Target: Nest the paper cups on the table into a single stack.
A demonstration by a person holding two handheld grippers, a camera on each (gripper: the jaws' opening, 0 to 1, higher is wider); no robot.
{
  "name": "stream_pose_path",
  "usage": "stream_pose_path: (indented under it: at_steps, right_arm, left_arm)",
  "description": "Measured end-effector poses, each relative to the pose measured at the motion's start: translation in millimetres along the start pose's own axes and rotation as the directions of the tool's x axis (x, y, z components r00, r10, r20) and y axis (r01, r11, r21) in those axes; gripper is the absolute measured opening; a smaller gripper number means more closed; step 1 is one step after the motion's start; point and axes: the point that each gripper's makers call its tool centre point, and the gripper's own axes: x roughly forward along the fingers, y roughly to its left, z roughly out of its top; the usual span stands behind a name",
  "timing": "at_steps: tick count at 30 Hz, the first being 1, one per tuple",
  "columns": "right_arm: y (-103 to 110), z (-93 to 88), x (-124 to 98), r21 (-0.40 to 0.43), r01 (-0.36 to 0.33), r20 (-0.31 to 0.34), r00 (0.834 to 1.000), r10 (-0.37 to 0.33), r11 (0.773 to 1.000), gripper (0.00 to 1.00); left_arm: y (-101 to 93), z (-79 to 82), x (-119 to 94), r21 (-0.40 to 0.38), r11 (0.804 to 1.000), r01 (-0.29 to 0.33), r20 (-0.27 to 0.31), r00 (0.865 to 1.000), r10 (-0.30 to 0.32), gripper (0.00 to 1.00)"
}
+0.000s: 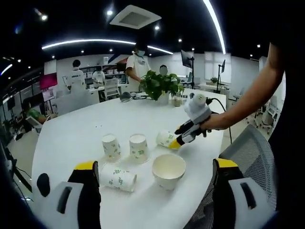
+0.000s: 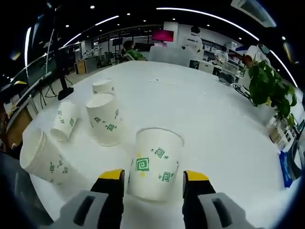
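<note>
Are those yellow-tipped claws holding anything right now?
The right gripper pinches one paper cup by its sides near the base. The left gripper holds nothing.

An open-plan office: beyond the white table (image 1: 143,112), desks with monitors (image 1: 187,58), people standing, strip ceiling lights (image 1: 95,42) overhead

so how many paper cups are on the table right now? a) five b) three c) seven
a) the left gripper view shows two upside down, one on its side, one open-mouthed, and one between the right tool's jaws.
</note>
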Motion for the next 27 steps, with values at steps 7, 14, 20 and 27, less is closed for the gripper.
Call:
stream_pose_path:
  at_steps: [7,14,20,27]
  right_arm:
    - [1,-5.0,1,-0.014,-0.009,-0.021,1.0,0.008,1.0,0.39]
    - [1,-7.5,-1,-0.027,-0.012,-0.022,1.0,0.011,1.0,0.37]
    - [1,-8.0,-5,-0.028,-0.02,-0.011,1.0,0.02,0.999,0.36]
    - [7,-3.6,-19,-0.046,-0.034,0.013,0.999,0.034,0.998,0.35]
  left_arm:
    - [-0.6,-4.0,1,-0.005,1.0,0.0,-0.016,1.0,0.0,0.99]
    - [1.0,-8.2,0,-0.007,1.0,-0.002,-0.031,1.0,0.002,0.96]
    - [2.6,-7.0,1,-0.024,1.0,-0.007,-0.029,1.0,0.007,0.92]
    - [3.0,-5.8,6,-0.022,1.0,-0.001,-0.034,0.999,0.0,0.89]
